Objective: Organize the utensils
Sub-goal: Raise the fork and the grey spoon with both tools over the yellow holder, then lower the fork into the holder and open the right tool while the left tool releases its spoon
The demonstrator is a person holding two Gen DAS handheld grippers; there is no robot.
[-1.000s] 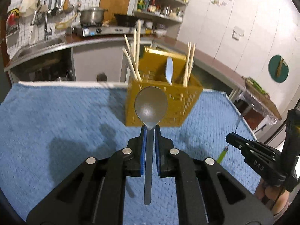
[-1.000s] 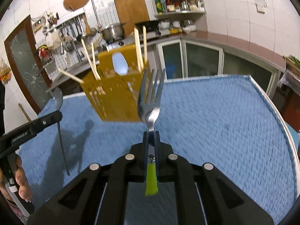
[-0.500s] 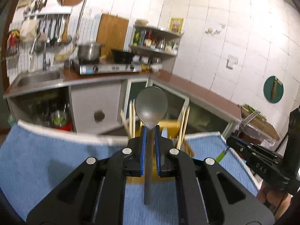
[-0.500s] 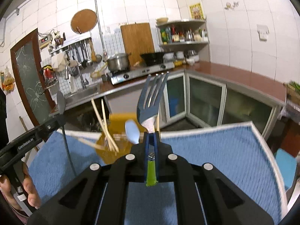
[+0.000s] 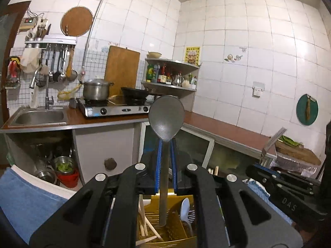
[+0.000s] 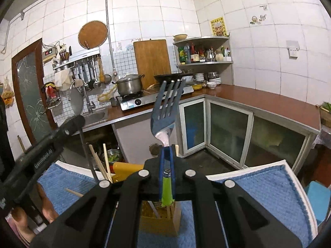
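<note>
Both claws now ride higher than 1 second ago. The left claw [image 5: 166, 161] stays clenched on the spoon [image 5: 166, 117], the right claw [image 6: 167, 165] on the green-handled fork [image 6: 166, 111], directly above the yellow utensil holder [image 5: 165, 227] on the blue-clothed desk [image 6: 258, 184].

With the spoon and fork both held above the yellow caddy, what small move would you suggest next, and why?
Probably lower the left gripper so the spoon drops handle-first: its handle end hangs right over the open yellow caddy, beside the chopsticks.
</note>
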